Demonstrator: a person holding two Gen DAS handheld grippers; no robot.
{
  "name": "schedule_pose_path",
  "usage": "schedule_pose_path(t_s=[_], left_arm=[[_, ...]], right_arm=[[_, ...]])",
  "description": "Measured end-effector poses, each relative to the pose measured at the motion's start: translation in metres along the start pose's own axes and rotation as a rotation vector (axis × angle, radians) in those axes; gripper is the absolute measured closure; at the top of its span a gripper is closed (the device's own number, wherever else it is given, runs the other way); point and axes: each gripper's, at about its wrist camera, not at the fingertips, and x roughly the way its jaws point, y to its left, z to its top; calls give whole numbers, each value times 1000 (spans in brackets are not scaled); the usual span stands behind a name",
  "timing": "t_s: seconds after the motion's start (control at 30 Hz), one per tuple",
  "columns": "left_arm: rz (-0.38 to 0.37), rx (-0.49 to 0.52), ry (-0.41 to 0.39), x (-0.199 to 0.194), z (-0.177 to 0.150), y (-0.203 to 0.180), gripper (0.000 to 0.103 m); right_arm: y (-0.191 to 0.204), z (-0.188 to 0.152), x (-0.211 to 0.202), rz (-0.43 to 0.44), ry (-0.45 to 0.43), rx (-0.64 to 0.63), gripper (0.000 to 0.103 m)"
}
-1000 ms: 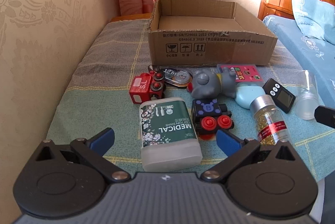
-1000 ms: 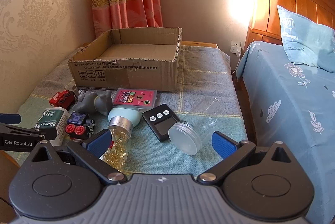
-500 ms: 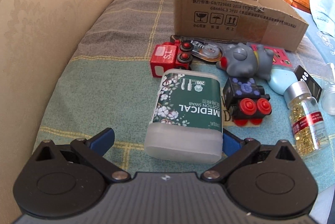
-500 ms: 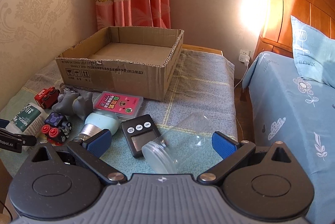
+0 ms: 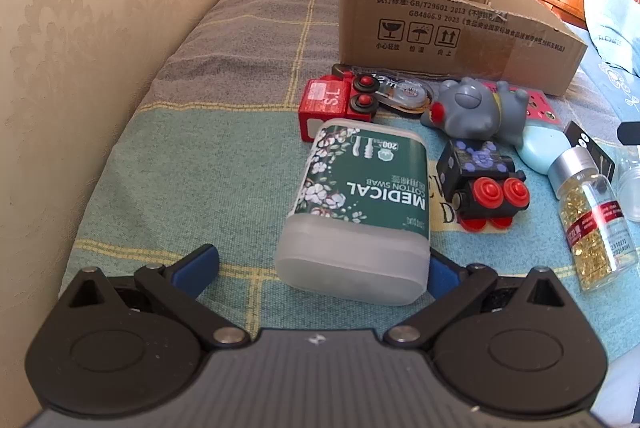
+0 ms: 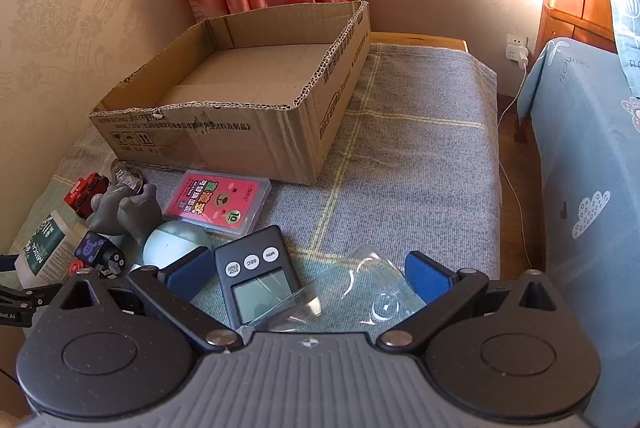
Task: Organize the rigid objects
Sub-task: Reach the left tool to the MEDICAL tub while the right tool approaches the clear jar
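My left gripper (image 5: 320, 264) is open around the near end of the green-labelled medical cotton swab box (image 5: 360, 204), which lies on the cloth. My right gripper (image 6: 308, 274) is open around the clear plastic jar (image 6: 356, 292), which lies on its side beside the black timer (image 6: 258, 278). The open cardboard box (image 6: 248, 84) stands behind the pile; it also shows in the left wrist view (image 5: 452, 28). The left gripper's fingers show at the left edge of the right wrist view.
A red toy train (image 5: 332, 102), tape dispenser (image 5: 400, 90), grey toy figure (image 5: 472, 108), black toy train (image 5: 480, 184), light blue item (image 5: 540, 148), gold capsule bottle (image 5: 592, 220) and pink card case (image 6: 220, 204) lie on the cloth. Wall at left; bed at right.
Both grippers moved forward and down. The swab box now sits between my left fingers, and the clear jar between my right fingers. Both stay open.
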Motion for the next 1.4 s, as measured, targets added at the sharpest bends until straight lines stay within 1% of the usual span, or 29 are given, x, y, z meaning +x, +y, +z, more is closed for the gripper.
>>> schedule_pose_path(t_s=[0.1, 0.3, 0.37, 0.53, 0.63, 0.7, 0.73, 0.87, 1.13, 1.3, 1.4], left_arm=[[-2, 6, -6, 0, 0, 0, 0], [-7, 11, 5, 2, 3, 0, 0], [-9, 14, 1, 2, 2, 0, 0], [-12, 21, -16, 2, 0, 0, 0], [-20, 31, -37, 1, -2, 0, 0], [-22, 36, -46, 1, -3, 0, 0], [-25, 39, -51, 1, -4, 1, 0], [-33, 48, -62, 2, -2, 1, 0], [-33, 47, -91, 8, 5, 1, 0], [-32, 40, -77, 11, 10, 1, 1], [-35, 72, -90, 7, 10, -3, 1]], right_arm=[[7, -11, -11, 7, 15, -1, 0], [34, -36, -22, -21, 54, -43, 0], [44, -43, -23, -34, 51, -57, 0], [63, -54, -14, -169, 33, -80, 0], [65, -58, -6, -247, 35, -73, 0], [64, -61, -1, -283, 43, -70, 0], [63, -62, 1, -286, 53, -65, 0], [56, -65, 0, -247, 50, -9, 0], [58, -69, 0, -254, 6, -9, 0], [57, -69, -1, -251, -3, -13, 0], [57, -70, -1, -251, -7, -14, 0]])
